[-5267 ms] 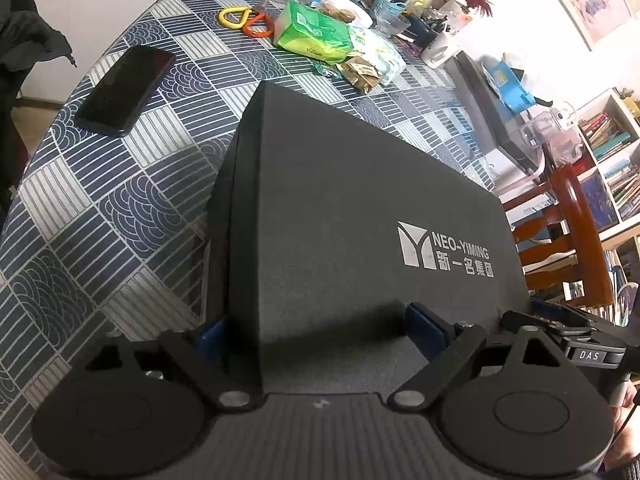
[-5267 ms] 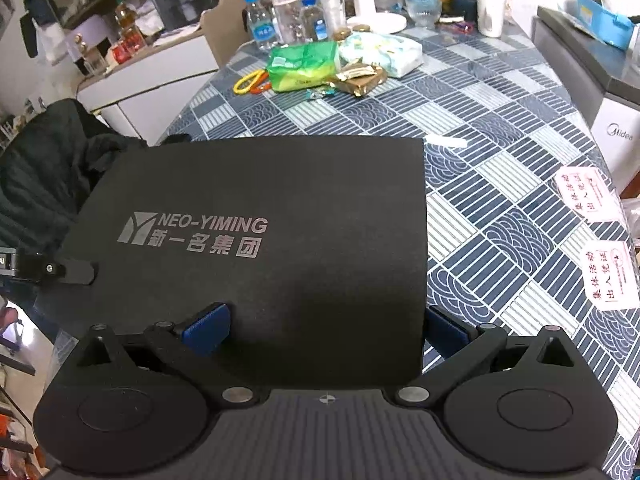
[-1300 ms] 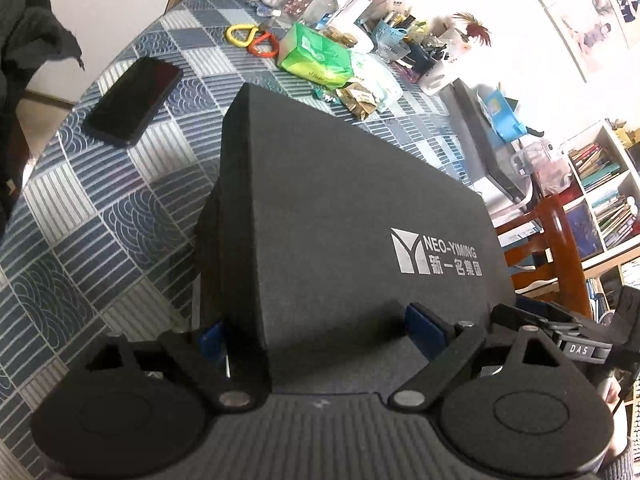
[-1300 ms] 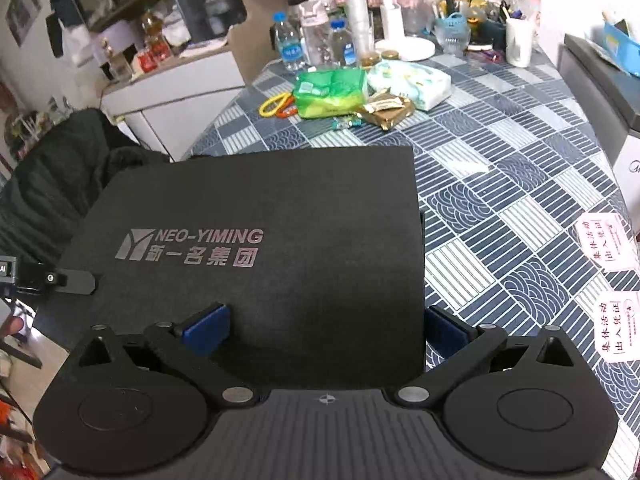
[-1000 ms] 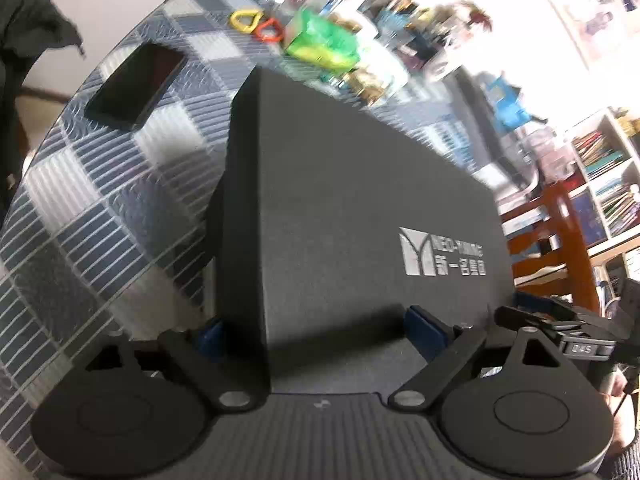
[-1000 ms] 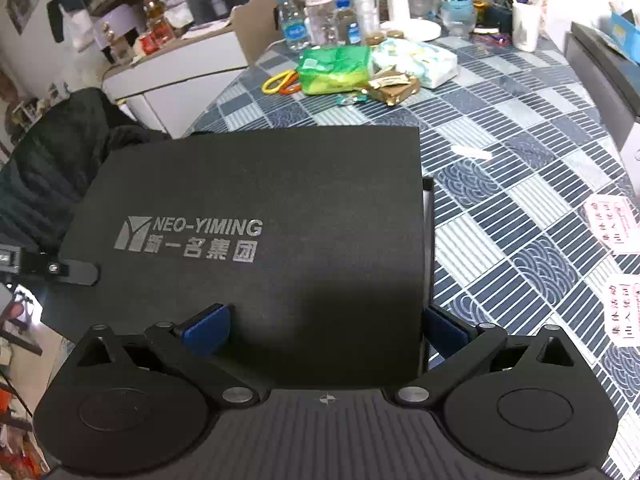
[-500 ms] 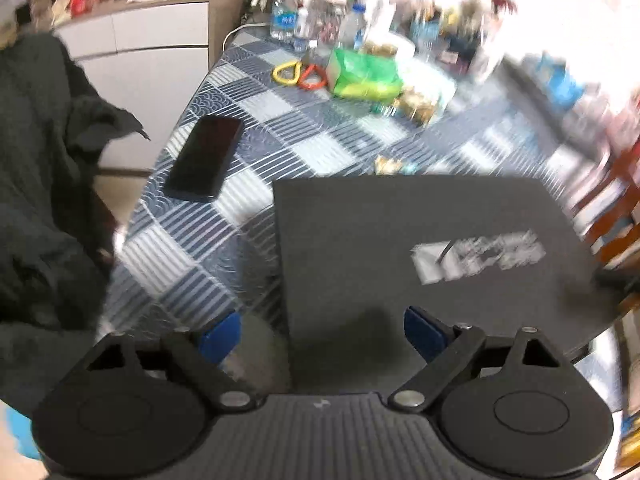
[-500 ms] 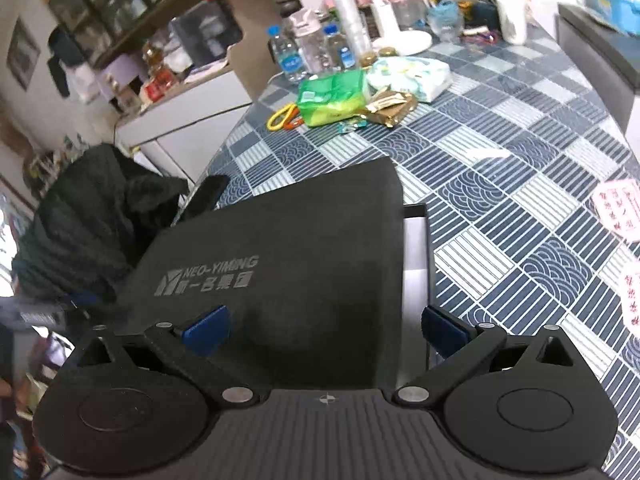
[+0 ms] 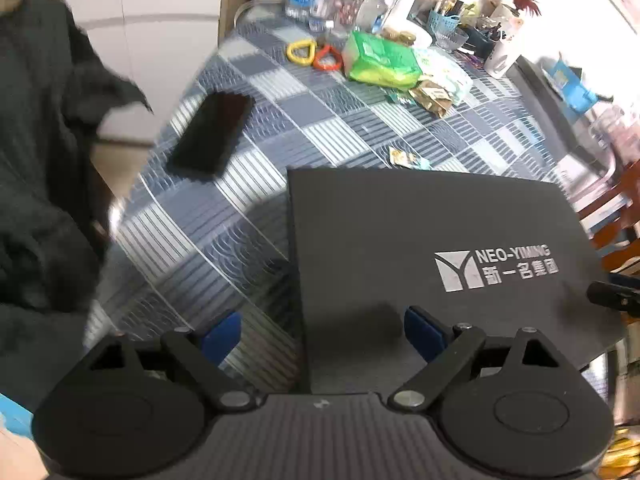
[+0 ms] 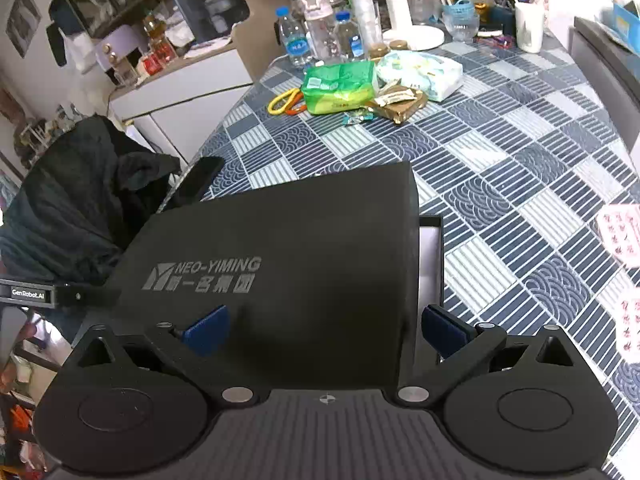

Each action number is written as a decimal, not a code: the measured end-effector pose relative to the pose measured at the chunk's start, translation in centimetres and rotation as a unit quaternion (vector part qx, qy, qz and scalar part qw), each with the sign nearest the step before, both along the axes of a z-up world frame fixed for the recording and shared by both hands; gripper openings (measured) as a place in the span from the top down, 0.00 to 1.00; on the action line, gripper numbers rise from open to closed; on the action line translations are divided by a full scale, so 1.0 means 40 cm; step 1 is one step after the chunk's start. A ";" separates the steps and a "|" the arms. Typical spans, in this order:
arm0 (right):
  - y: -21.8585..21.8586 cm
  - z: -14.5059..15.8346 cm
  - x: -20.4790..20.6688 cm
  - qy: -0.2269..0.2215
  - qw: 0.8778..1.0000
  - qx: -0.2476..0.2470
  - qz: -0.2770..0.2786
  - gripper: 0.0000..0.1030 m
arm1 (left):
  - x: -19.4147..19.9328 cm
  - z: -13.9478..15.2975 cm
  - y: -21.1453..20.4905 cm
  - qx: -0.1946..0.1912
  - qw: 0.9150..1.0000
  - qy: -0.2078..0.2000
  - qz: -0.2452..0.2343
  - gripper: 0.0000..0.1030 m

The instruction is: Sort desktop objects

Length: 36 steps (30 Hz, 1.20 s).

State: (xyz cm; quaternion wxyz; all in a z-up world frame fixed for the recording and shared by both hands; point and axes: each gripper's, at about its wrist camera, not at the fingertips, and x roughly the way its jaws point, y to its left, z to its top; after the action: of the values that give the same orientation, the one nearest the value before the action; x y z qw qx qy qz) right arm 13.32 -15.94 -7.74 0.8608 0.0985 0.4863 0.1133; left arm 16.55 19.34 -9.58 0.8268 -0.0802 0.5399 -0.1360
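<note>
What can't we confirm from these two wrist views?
- Box base contents: right wrist view, only a sliver shows; the black lid covers the rest.
- Left tongs contact with the lid: left wrist view, the lid edge runs between the pads, touching unclear.
- Right tongs grip: their own body hides the lid's near edge.
- Small wrapper print: too small, blurred.

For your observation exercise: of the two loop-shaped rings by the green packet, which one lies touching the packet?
The orange ring, lying against the green packet; the yellow ring sits farther away.
</note>
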 end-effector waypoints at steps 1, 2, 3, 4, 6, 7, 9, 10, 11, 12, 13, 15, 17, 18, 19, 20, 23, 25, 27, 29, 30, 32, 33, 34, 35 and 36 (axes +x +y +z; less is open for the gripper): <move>0.005 -0.002 0.007 0.004 1.000 -0.007 0.001 0.00 | 0.005 -0.007 -0.001 -0.010 1.000 0.005 0.000 0.00; 0.010 -0.004 0.014 0.009 1.000 -0.014 0.002 0.00 | 0.009 -0.013 -0.005 -0.016 1.000 0.006 -0.001 0.00; 0.016 -0.009 0.020 0.015 1.000 -0.018 0.003 0.00 | 0.013 -0.019 -0.010 -0.022 1.000 0.008 -0.001 0.00; 0.020 -0.015 0.023 0.020 1.000 -0.017 0.005 0.00 | 0.017 -0.025 -0.015 -0.029 1.000 0.009 -0.001 0.00; 0.035 -0.021 0.025 0.023 0.999 -0.027 0.010 0.00 | 0.022 -0.030 -0.031 -0.034 0.999 0.011 -0.006 0.00; 0.043 -0.023 0.023 0.022 0.999 -0.036 0.012 0.00 | 0.023 -0.030 -0.041 -0.034 0.999 0.011 -0.009 0.00; 0.053 -0.023 0.020 0.021 0.999 -0.045 0.012 0.00 | 0.018 -0.024 -0.058 -0.024 1.000 0.005 -0.011 0.00; 0.055 -0.022 0.019 0.021 0.999 -0.045 0.010 0.00 | 0.017 -0.024 -0.061 -0.024 1.000 0.005 -0.011 0.00; 0.054 -0.019 0.016 0.020 0.999 -0.045 0.009 0.00 | 0.017 -0.023 -0.061 -0.025 1.000 0.008 -0.010 0.00; 0.054 -0.017 0.014 0.018 0.999 -0.045 0.009 0.00 | 0.015 -0.020 -0.062 -0.026 1.000 0.010 -0.010 0.00; 0.054 -0.013 0.010 0.016 0.999 -0.047 0.010 0.00 | 0.013 -0.017 -0.062 -0.026 1.000 0.011 -0.011 0.00; 0.051 -0.002 0.000 0.010 0.999 -0.049 0.011 0.00 | 0.003 -0.004 -0.068 -0.023 1.000 0.004 -0.012 0.00; 0.045 0.011 -0.010 0.003 0.999 -0.049 0.011 0.00 | -0.009 0.015 -0.078 -0.018 1.000 -0.009 -0.016 0.00; 0.040 0.018 -0.014 0.000 0.999 -0.049 0.010 0.00 | -0.014 0.025 -0.084 -0.014 1.000 -0.016 -0.019 0.00; 0.036 0.025 -0.020 -0.003 0.999 -0.049 0.009 0.00 | -0.019 0.033 -0.091 -0.012 0.999 -0.022 -0.022 0.00; 0.032 0.032 -0.026 -0.006 0.999 -0.052 0.009 0.00 | -0.023 0.040 -0.097 -0.011 0.999 -0.026 -0.026 0.00; 0.021 0.045 -0.041 -0.011 0.998 -0.061 0.009 0.00 | -0.032 0.050 -0.115 -0.008 0.999 -0.031 -0.034 0.00; 0.010 0.043 -0.047 -0.008 0.998 -0.058 0.005 0.00 | -0.038 0.047 -0.126 -0.004 0.999 -0.030 -0.038 0.00; -0.001 0.035 -0.052 -0.002 0.999 -0.051 0.002 0.00 | -0.045 0.045 -0.133 0.000 0.999 -0.031 -0.039 0.00; -0.008 0.024 -0.058 0.004 0.999 -0.047 -0.001 0.00 | -0.049 0.041 -0.137 0.003 0.999 -0.026 -0.039 0.00; -0.009 0.018 -0.061 0.008 0.999 -0.046 -0.001 0.00 | -0.051 0.038 -0.139 0.004 0.999 -0.022 -0.039 0.00; -0.009 0.009 -0.062 0.012 0.999 -0.043 -0.002 0.00 | -0.057 0.036 -0.140 0.008 0.999 -0.017 -0.039 0.00; -0.009 0.006 -0.060 0.013 0.999 -0.042 -0.003 0.00 | -0.061 0.037 -0.139 0.010 0.999 -0.016 -0.039 0.00; -0.009 0.002 -0.058 0.014 0.999 -0.041 -0.003 0.00 | -0.065 0.038 -0.138 0.012 0.999 -0.017 -0.038 0.00; -0.009 -0.001 -0.056 0.015 0.999 -0.040 -0.003 0.00 | -0.067 0.039 -0.136 0.014 0.999 -0.018 -0.038 0.00; -0.009 -0.005 -0.054 0.016 0.999 -0.039 -0.004 0.00 | -0.069 0.038 -0.134 0.015 0.999 -0.018 -0.038 0.00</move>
State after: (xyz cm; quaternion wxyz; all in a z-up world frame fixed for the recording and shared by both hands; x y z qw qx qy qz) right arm 11.14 -16.32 -7.94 0.8567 0.0680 0.5034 0.0894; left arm 13.80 13.97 -8.08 0.8317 -0.0449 0.5298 -0.1601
